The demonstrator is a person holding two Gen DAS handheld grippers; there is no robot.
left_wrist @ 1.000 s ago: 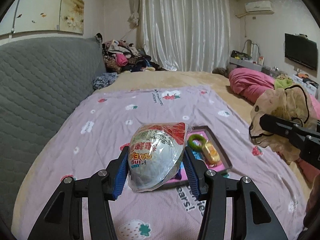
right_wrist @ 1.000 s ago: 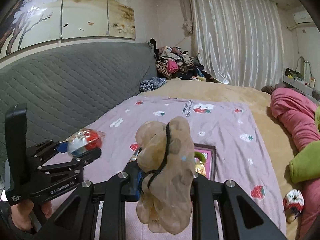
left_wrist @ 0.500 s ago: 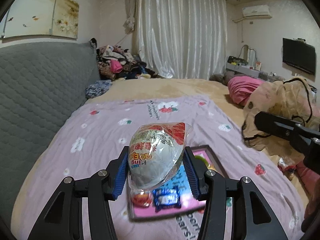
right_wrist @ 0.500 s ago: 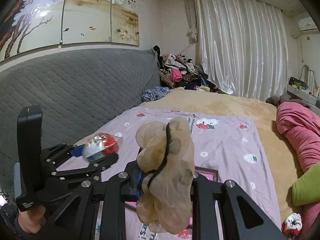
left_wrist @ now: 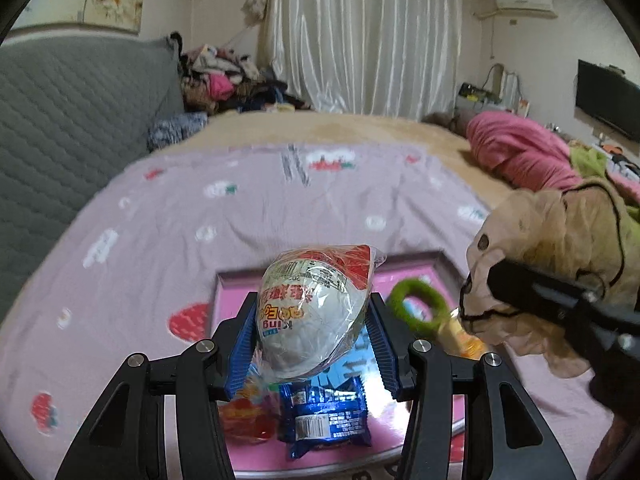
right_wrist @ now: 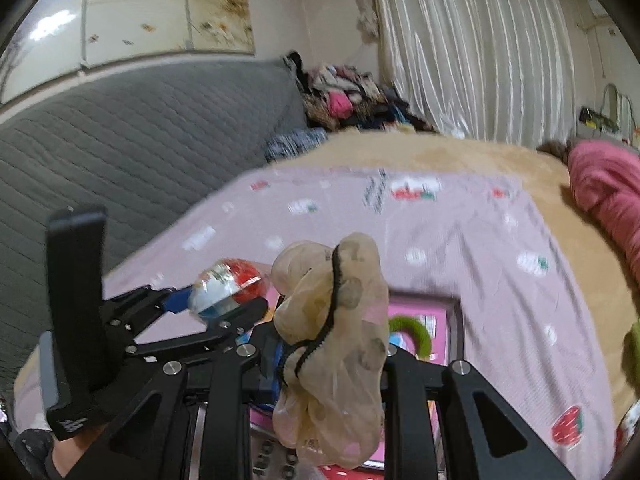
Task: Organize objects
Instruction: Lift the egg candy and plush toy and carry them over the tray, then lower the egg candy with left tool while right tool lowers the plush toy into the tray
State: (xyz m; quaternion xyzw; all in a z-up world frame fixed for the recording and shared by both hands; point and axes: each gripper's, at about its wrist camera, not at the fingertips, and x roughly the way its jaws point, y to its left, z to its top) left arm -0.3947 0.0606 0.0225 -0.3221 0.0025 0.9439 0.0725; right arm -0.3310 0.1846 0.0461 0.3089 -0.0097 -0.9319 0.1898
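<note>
A ring and snack packet lie in the tray.

A plastic-wrapped white egg toy sits upright above the pink tray; at its three o'clock hangs a crumpled beige sheer scrunchie.

Egg-shaped snack: glossy, crinkled clear plastic wrap; scrunchie: sheer, soft beige cloth, black stitched edge; left tool: matt black plastic, ribbed blue pads; blue packet: shiny foil; tray: glossy pink; bedsheet: matt printed cloth.
</note>
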